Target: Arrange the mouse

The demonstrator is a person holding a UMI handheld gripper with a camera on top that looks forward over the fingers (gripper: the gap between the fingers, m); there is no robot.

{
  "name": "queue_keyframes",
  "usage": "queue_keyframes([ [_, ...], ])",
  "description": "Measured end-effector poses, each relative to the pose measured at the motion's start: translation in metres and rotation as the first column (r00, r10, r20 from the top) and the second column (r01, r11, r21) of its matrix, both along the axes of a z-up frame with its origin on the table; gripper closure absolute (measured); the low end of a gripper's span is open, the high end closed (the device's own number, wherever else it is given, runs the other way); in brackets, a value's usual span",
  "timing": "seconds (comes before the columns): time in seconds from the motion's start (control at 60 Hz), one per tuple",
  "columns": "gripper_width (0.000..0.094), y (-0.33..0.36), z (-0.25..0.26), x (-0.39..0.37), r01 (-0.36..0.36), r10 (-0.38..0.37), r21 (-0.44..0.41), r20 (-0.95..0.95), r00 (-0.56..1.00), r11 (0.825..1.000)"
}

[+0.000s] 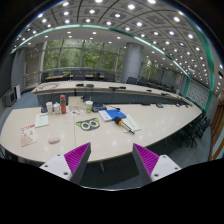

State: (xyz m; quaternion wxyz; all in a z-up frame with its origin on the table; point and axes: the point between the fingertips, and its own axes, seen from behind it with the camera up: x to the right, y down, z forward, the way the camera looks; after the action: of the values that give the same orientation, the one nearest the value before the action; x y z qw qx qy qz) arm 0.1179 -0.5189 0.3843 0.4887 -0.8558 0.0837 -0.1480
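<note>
A small pale oval object, likely the mouse, lies on the long beige conference table, near its front left edge. My gripper is held high and well back from the table, far from the mouse. Its fingers are open, with the magenta pads spread wide and nothing between them. The mouse sits beyond and to the left of the left finger.
On the table stand bottles and cups, a cup, papers, a greenish item, a blue object and a dark item. Office chairs stand at the right end. More tables and windows lie behind.
</note>
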Motion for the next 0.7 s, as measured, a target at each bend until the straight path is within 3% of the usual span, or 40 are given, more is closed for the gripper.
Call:
queue_keyframes([
  [0.083, 0.0085, -0.005, -0.009, -0.007, -0.007, 0.007, -0.013, -0.01, 1.0, 1.0],
  [0.317, 0.0086, 0.033, -0.131, -0.051, -0.048, 0.045, -0.053, -0.066, 0.997, 0.997],
  [0.533, 0.0091, 0.098, -0.253, -0.159, -0.161, 0.151, -0.042, -0.177, 0.973, 0.986],
  [0.7, 0.0088, 0.174, -0.314, -0.252, -0.241, 0.235, -0.001, -0.217, 0.948, 0.971],
])
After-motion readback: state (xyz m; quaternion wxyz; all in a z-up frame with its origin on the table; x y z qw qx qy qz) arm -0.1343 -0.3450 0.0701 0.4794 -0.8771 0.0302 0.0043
